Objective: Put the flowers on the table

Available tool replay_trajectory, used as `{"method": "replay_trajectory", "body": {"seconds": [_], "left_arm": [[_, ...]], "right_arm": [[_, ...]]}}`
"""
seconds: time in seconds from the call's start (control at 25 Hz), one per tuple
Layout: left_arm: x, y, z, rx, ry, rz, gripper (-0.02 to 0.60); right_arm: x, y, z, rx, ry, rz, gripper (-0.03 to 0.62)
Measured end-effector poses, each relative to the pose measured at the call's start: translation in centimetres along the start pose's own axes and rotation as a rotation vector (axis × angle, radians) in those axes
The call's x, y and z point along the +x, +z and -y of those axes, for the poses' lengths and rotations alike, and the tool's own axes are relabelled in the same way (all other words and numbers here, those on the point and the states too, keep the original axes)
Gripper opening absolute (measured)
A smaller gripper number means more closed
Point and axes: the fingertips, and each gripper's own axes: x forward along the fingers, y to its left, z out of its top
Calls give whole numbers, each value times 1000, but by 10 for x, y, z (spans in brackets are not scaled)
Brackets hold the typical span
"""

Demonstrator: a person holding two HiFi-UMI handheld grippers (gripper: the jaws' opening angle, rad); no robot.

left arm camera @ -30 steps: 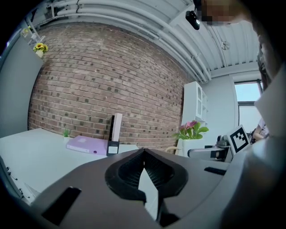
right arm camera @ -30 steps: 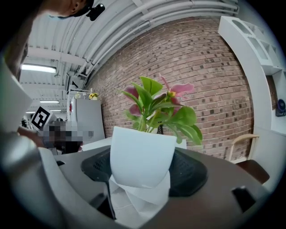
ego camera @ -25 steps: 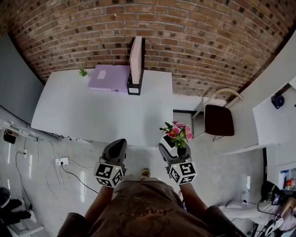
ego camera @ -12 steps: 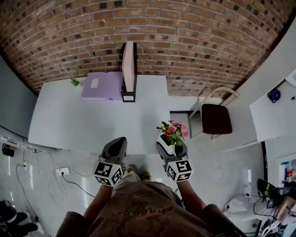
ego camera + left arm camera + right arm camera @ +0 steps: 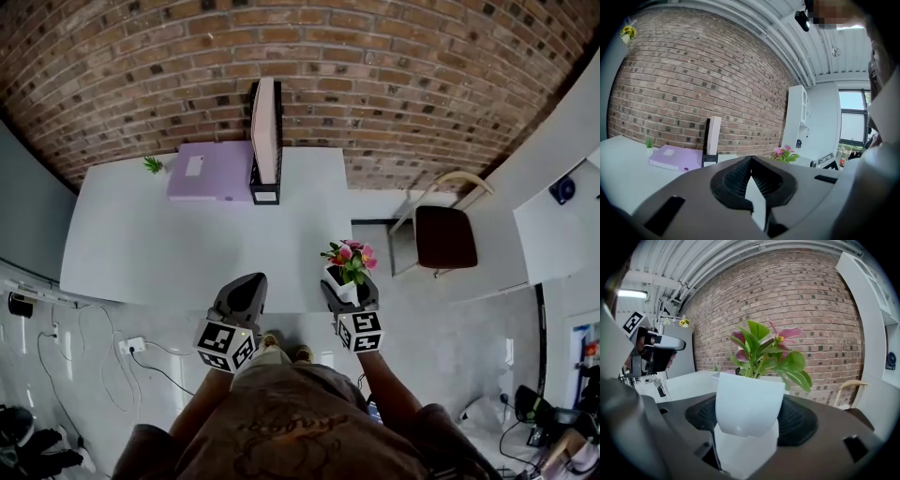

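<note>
Beside the table (image 5: 187, 244), right hand-held gripper (image 5: 350, 296) holds flowers (image 5: 349, 262).

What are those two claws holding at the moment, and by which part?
The right gripper holds the white flower pot, its jaws clamped on the pot's sides, flowers upright above. The left gripper is shut and holds nothing.

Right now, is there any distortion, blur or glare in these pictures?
Head view: fisheye bows the brick wall and table edges. Left gripper view: the left gripper looks soft up close, the window glares. Right gripper view: flower pot sharp, corners black.
</note>
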Motion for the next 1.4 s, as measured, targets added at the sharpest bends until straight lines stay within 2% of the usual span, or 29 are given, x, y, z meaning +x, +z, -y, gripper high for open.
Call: {"method": "replay_trajectory", "body": {"seconds": [0.2,0.68,1.4], "left_arm": [[-1,-1,-5,-6,-5,-12,21],[-2,-12,-12,-22,4,-47,21],[-1,-20,-12,-47,-5,-71,21]], "right_arm": [[14,-32,12,0,-51,-71,347],[37,-93,22,9,-96,-189,345],[31,-117,28,8,-139,-200,347]]}}
